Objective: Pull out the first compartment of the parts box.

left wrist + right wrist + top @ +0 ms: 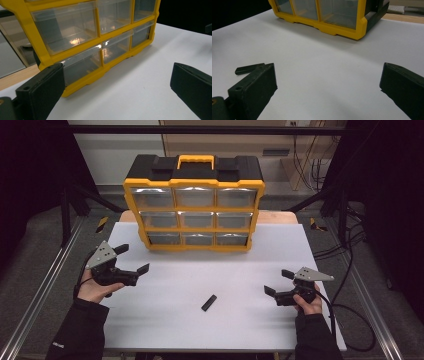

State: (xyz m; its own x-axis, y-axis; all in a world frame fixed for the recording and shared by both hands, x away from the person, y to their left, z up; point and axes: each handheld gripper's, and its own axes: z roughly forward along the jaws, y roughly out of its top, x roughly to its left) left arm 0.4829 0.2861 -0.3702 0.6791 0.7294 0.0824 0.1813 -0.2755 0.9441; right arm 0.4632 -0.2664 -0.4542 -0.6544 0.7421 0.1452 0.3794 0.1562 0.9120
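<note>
A yellow and black drawer organizer with clear drawers and a yellow handle stands upright at the back of the white table. A small flat black bar lies on the table in front, between the two hands. My left gripper is held at the table's left, open and empty, facing the organizer. My right gripper hovers at the right, open and empty; the black bar lies just beyond its left jaw, with the organizer farther off.
All the organizer's drawers are shut. Metal rails run along both sides of the table, and cables trail over the floor at the right. A wooden surface shows behind the white sheet.
</note>
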